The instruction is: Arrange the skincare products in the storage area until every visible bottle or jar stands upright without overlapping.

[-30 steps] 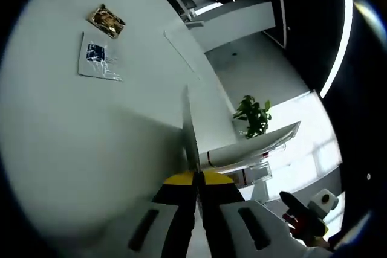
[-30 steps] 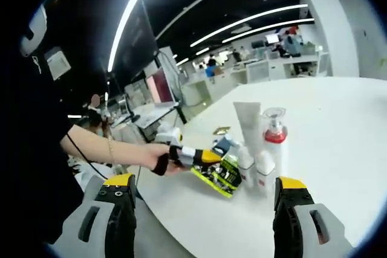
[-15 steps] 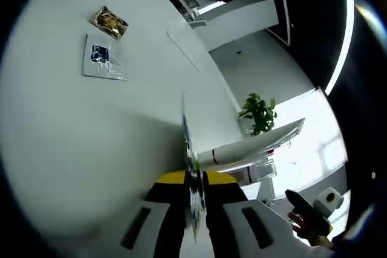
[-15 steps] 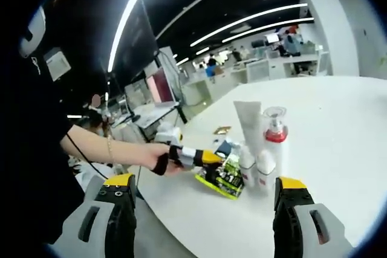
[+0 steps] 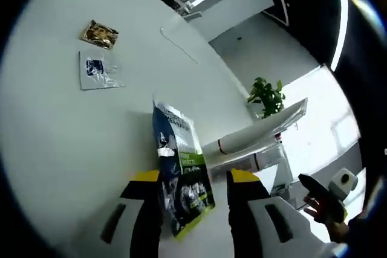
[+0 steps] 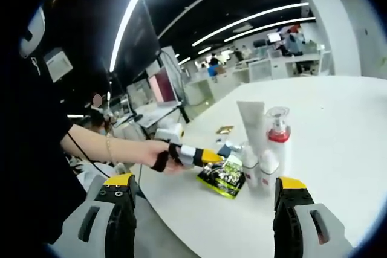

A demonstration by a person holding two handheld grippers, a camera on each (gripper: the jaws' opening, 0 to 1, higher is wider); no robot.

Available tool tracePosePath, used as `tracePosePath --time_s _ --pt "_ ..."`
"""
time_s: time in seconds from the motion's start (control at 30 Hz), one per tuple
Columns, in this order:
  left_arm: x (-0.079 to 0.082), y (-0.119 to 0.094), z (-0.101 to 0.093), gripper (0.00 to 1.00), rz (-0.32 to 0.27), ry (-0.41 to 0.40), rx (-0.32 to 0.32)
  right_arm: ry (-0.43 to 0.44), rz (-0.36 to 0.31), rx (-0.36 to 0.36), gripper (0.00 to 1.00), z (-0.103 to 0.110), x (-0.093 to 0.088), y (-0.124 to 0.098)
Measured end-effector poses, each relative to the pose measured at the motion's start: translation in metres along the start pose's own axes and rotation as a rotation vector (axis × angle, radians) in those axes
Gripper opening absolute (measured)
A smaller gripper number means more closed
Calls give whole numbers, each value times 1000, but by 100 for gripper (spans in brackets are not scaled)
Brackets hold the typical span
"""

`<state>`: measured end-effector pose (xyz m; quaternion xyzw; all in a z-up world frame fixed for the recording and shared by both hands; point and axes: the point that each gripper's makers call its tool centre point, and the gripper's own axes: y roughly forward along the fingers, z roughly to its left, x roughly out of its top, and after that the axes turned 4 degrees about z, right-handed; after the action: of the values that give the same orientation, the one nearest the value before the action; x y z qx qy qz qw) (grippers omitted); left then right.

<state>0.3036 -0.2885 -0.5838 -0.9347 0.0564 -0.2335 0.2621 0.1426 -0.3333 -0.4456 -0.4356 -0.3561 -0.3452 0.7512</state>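
Over at the round white table (image 6: 338,149), the left gripper (image 5: 195,180) has its two yellow-tipped jaws set narrowly either side of one flat sachet (image 5: 181,173), dark blue and green with a lime edge, which stands between them; whether the jaws press it or only flank it I cannot tell. Beyond that gripper's tips lie two more flat packets on the bare tabletop, well ahead and to its left: one clear-and-blue packet (image 5: 97,70) and, just past it, one gold foil packet (image 5: 100,33). To its right a white tube (image 5: 257,137) shows slanting across, with one potted plant (image 5: 267,96) farther off.

From the right gripper view, the right gripper (image 6: 202,200) hangs off the table's edge with its jaws spread wide and nothing between them. Ahead of it stands a tight cluster of upright products: one tall white tube (image 6: 251,126) standing on its cap, one pump bottle with a red collar (image 6: 278,137) just beside it, and two small white bottles (image 6: 266,170) in front, all touching or nearly so. A person's hand (image 6: 158,154) brings the left gripper (image 6: 205,158) in from the left, the sachet (image 6: 222,176) at the foot of that cluster.
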Motion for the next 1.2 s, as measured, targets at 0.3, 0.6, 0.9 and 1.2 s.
tracePosePath --time_s 0.3,0.6,0.9,1.2 --pt "-1 -4 13 52 47 126 88 -4 -2 3 99 1 1 -2" --pt "-2 -9 19 66 62 188 149 -7 -8 2 99 0 1 -5" --pt "-3 -18 11 70 51 235 178 -15 -10 4 99 1 1 -6" --pt "-2 -35 7 75 26 279 201 -24 -14 4 99 1 1 -7"
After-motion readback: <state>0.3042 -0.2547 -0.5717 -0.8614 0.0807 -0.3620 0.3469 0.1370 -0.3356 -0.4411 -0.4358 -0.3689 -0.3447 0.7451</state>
